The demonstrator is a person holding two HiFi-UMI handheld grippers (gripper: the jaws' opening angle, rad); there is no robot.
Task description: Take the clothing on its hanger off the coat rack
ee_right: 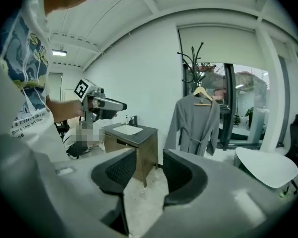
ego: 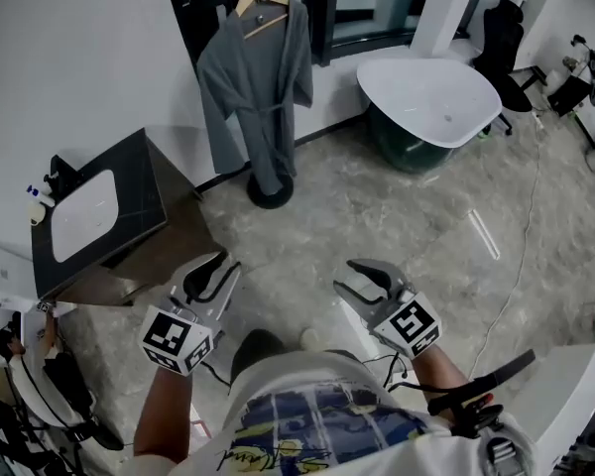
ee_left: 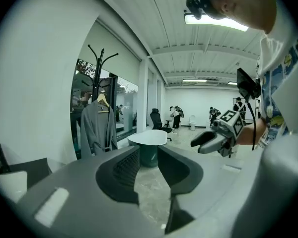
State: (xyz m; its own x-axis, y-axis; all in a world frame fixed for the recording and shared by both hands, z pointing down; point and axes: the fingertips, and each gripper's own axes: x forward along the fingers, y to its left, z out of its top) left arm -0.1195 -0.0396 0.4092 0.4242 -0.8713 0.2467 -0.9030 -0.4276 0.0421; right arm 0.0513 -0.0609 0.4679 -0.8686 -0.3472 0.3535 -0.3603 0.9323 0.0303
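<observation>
With jaws spread and empty, ready to grasp, the left gripper (ego: 210, 266) and right gripper (ego: 362, 276) face the grey robe (ego: 258, 97), hung by its wooden hanger (ego: 262, 0) on the coat rack (ee_left: 100, 66) well ahead.

Floor (ego: 407, 216): grey mottled stone look, some sheen. A white cable (ego: 524, 246) trails across it on the right.

Wall (ego: 79, 48) at left: plain white. Against it stands a vanity cabinet (ego: 129, 206) with a dark top and wood-toned sides. It has a white basin (ego: 79, 214) sunk in, a dark tap (ego: 61, 175) behind the basin, and a small bottle (ego: 38, 196) at one corner.

Far side: dark-framed window (ee_right: 238, 108), pale blind (ee_right: 216, 41) above it, daylight outside.

Near the window: white oval table (ego: 431, 87) on a dark green base. A black office chair (ego: 501, 28) stands just past it.

Ceiling (ee_left: 154, 19): white ribbed panels, strip light (ee_left: 216, 21) lit.

People (ee_left: 176, 114) stand far down the room, too small to tell more.
</observation>
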